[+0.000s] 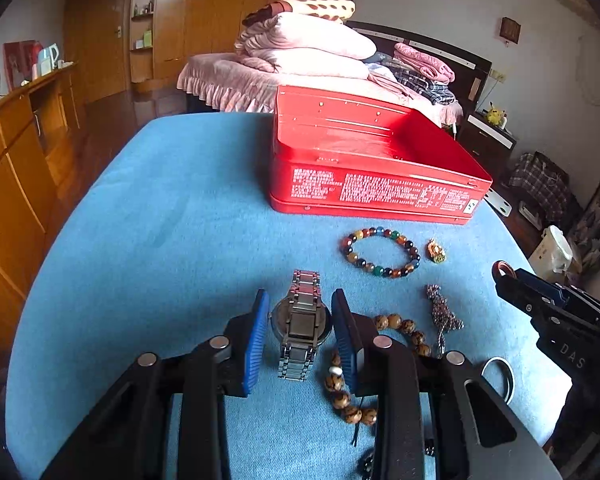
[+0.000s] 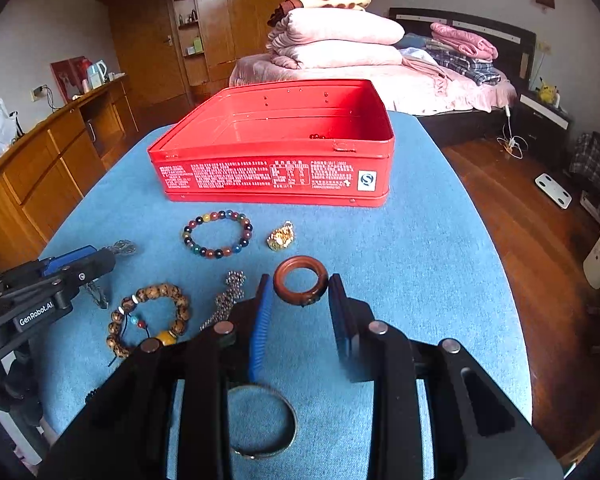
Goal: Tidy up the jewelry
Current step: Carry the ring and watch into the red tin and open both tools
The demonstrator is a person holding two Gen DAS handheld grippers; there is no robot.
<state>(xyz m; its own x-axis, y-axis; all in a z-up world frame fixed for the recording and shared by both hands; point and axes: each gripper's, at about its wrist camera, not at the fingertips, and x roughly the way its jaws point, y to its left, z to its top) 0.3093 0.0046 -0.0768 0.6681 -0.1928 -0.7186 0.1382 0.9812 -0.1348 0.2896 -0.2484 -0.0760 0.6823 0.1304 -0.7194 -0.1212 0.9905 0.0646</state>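
An open red tin box (image 1: 380,184) (image 2: 276,176) stands on the blue table; a few dark beads (image 2: 320,136) lie inside it. My left gripper (image 1: 300,312) is open, its pads either side of a silver metal watch (image 1: 302,324) lying on the cloth. My right gripper (image 2: 300,292) is open, its pads flanking a brown wooden ring (image 2: 300,285). Nearby lie a multicoloured bead bracelet (image 1: 380,252) (image 2: 218,239), a gold ornament (image 1: 436,251) (image 2: 281,236), a brown bead bracelet (image 2: 148,320) (image 1: 340,396), a silver chain (image 1: 442,316) (image 2: 230,292) and a thin metal bangle (image 2: 260,420).
The blue cloth table (image 2: 420,260) drops off to a wooden floor (image 2: 520,220) on the right. A wooden sideboard (image 2: 52,160) runs along the left. A bed with folded pink bedding (image 2: 340,36) is behind the box.
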